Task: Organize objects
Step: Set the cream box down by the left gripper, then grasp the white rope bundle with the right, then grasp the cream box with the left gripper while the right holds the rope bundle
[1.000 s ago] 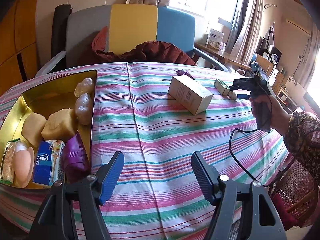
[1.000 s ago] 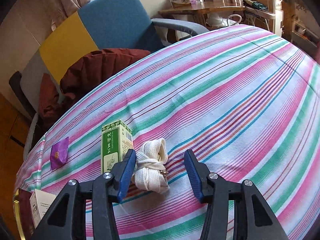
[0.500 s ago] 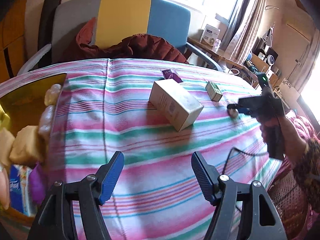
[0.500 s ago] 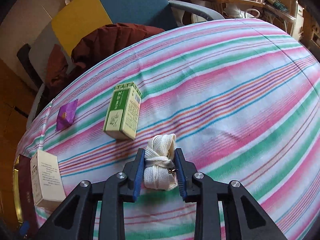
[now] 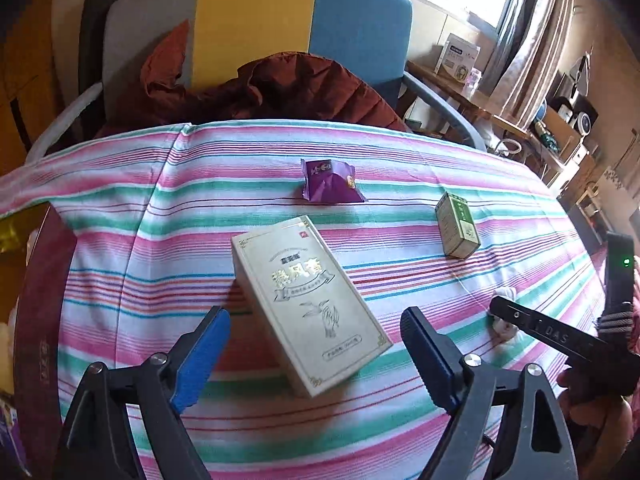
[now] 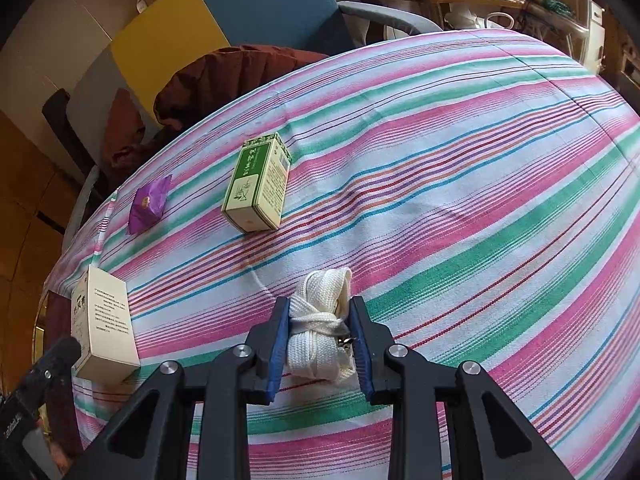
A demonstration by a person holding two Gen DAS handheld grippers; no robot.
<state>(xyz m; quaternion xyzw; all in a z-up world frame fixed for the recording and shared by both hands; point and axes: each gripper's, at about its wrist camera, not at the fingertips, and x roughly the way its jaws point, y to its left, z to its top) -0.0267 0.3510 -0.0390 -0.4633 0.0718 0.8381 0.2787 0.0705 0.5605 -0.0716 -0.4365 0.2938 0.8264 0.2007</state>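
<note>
My right gripper [image 6: 320, 344] is shut on a white rolled strap [image 6: 318, 320], held just above the striped tablecloth [image 6: 480, 200]. My left gripper [image 5: 316, 356] is open, its jaws on either side of the near end of a cream box [image 5: 308, 304] lying flat on the cloth. The cream box also shows at the left of the right wrist view [image 6: 104, 320]. A small green box [image 5: 458, 226] and a purple packet [image 5: 330, 182] lie farther back; both show in the right wrist view, the green box [image 6: 258, 184] and the purple packet [image 6: 148, 204].
A dark red box lid [image 5: 40, 320] and the gold tin's edge [image 5: 12, 232] lie at the table's left. A chair [image 5: 256, 20] with a maroon jacket [image 5: 260, 92] stands behind the table. A side desk [image 5: 460, 88] is at the right.
My right gripper closed on the white strap and lifted it slightly. My left gripper moved right from the gold tin to the cream box, still open.
</note>
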